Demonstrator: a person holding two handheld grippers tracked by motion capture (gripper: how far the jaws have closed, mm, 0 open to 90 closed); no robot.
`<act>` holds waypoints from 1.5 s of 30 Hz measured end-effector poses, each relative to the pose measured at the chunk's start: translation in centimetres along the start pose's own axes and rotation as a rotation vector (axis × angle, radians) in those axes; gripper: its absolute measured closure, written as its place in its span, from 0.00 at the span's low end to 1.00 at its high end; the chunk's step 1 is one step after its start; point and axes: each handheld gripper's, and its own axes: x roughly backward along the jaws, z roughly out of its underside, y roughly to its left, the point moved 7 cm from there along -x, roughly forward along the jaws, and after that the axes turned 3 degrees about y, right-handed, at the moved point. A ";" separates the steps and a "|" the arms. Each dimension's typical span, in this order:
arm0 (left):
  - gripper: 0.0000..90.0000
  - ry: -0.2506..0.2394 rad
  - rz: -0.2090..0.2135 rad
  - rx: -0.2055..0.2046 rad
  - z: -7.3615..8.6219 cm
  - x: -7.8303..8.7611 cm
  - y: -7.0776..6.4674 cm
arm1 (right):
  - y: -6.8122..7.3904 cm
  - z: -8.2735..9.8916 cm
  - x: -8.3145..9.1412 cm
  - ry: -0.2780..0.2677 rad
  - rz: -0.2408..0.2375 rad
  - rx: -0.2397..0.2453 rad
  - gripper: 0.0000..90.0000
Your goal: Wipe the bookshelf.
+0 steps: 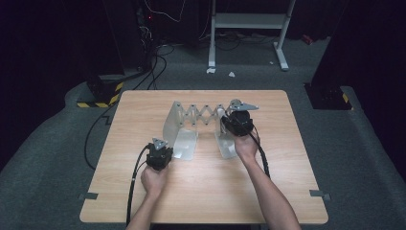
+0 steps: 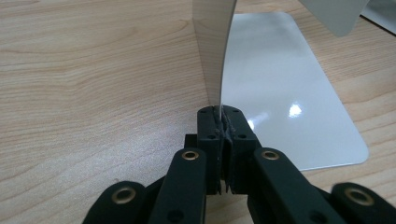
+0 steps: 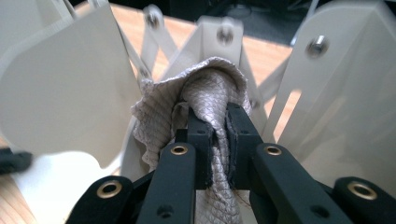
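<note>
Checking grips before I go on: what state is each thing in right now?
Left gripper: shut on the left plate's edge.
Right gripper: shut on the cloth.
Cloth: bunched, pinched between the jaws.
Scissor rack: stretched out, upright on the table.
Left plate: upright.

Table [image 1: 201, 191]: pale wood grain, centre of the high view. Scissor-link rack [image 1: 201, 115]: plain silver-grey, glossy base plate. Cloth [image 3: 210, 93], centre of the right gripper view: greyish-white, fine diamond weave. Both grippers matte black with brass-coloured rivets. Floor grey; yellow-black hazard tape [image 1: 103, 96] at upper left.
</note>
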 end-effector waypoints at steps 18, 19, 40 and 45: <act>0.96 0.000 0.004 -0.003 0.0 0.0 0.0 | -0.1 -1.8 0.6 -0.019 -0.005 -0.009 0.92; 0.96 0.000 0.005 -0.003 0.0 0.0 0.0 | -0.1 -1.6 0.4 -0.013 -0.005 -0.006 0.92; 0.96 0.000 0.005 -0.002 0.0 0.0 0.0 | -0.1 5.0 -4.2 0.162 -0.013 -0.029 0.92; 0.96 -0.001 0.005 -0.001 0.0 0.0 0.0 | 0.0 4.8 -3.8 0.154 -0.021 -0.026 0.92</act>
